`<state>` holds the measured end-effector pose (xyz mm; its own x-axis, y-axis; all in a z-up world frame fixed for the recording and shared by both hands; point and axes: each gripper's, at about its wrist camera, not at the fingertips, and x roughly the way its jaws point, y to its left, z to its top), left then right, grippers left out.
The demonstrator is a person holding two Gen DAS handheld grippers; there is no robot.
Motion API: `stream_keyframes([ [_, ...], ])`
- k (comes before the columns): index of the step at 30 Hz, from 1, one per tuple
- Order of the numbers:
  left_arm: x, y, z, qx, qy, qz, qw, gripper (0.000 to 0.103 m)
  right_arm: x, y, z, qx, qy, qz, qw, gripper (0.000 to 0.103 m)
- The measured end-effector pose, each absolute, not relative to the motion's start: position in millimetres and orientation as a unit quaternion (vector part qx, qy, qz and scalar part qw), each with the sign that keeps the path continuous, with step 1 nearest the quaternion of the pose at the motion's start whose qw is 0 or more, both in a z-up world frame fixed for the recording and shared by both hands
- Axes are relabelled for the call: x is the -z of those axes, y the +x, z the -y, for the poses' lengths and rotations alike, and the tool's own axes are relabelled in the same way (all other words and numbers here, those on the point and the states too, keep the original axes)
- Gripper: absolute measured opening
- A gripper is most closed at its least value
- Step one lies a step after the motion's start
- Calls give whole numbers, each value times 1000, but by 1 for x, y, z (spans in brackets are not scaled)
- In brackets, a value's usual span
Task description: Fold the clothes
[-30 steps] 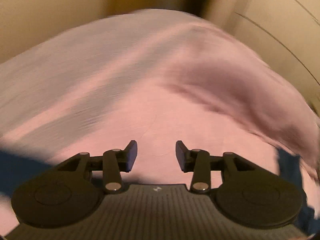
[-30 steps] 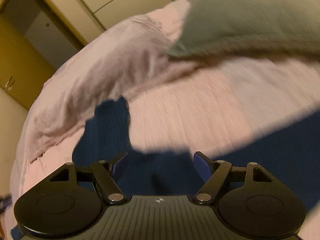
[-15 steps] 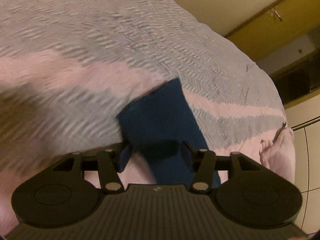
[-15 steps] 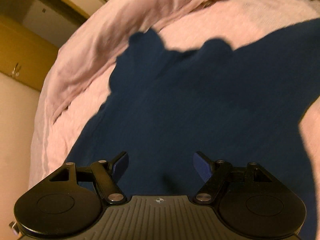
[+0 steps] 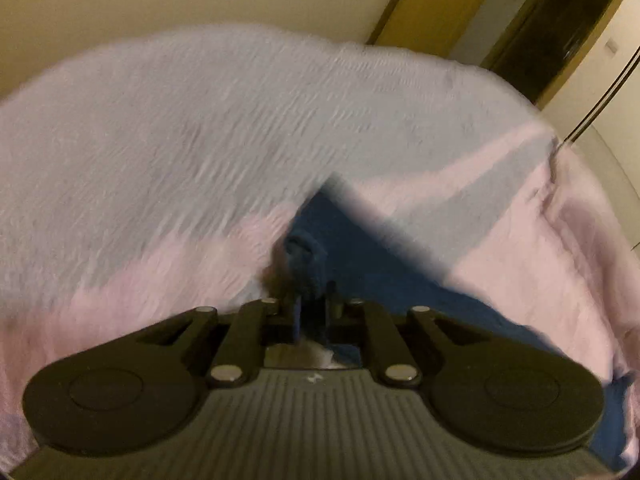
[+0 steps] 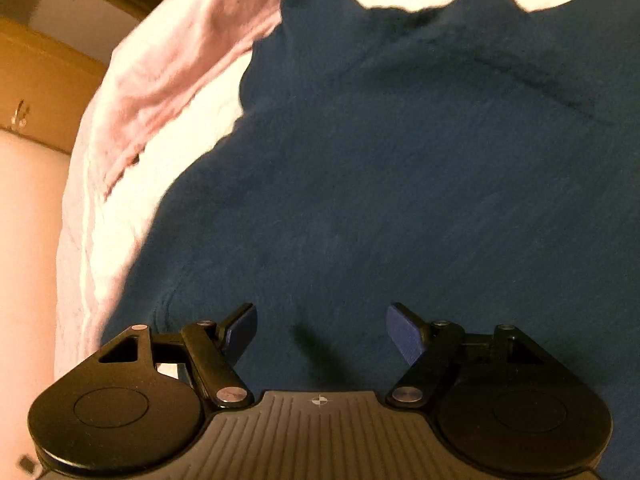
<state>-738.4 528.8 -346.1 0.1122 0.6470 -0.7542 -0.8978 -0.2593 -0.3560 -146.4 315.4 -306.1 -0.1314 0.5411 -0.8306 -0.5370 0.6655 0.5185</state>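
Note:
A dark blue garment (image 6: 400, 160) lies spread over the bed and fills most of the right wrist view. My right gripper (image 6: 322, 324) hovers just above it, open, with nothing between its blue pads (image 6: 406, 336). In the left wrist view a narrow part of the same garment (image 5: 360, 248) runs in from the lower right to my left gripper (image 5: 310, 300). That gripper is shut on a bunched fold of the blue cloth (image 5: 304, 256), which sticks up between the fingers.
The pale pink and grey bed cover (image 5: 160, 140) stretches around the garment. A crumpled pink blanket (image 6: 180, 60) lies along the bed's far left side. Beyond the bed stand a wooden door (image 5: 436, 4) and a plain wall (image 6: 24, 240).
My left gripper swung from bare bedding to the blue garment's narrow end and closed on it. My right gripper moved over the garment's body and kept its jaws apart.

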Motion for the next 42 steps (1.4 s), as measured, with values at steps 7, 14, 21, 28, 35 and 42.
stream_keyframes([
  [7, 303, -720, -517, -664, -440, -190, 574, 21, 305, -143, -311, -406, -17, -631, 661, 75],
  [14, 273, -644, -500, -603, -425, -256, 625, 26, 297, -117, -288, -382, 8, -625, 681, 75],
  [21, 282, -489, -497, -451, -427, -277, 733, 26, 280, -63, -212, -339, 65, -588, 731, 75],
  [28, 287, -388, -478, -407, -432, -283, 753, 27, 289, 53, -75, -229, 138, -544, 795, 75],
  [35, 287, -345, -444, -436, -435, -294, 731, 28, 324, 193, 44, -175, 337, -479, 791, 75],
  [42, 278, -320, -411, -452, -438, -307, 715, 28, 381, 272, 56, -146, 480, -484, 717, 55],
])
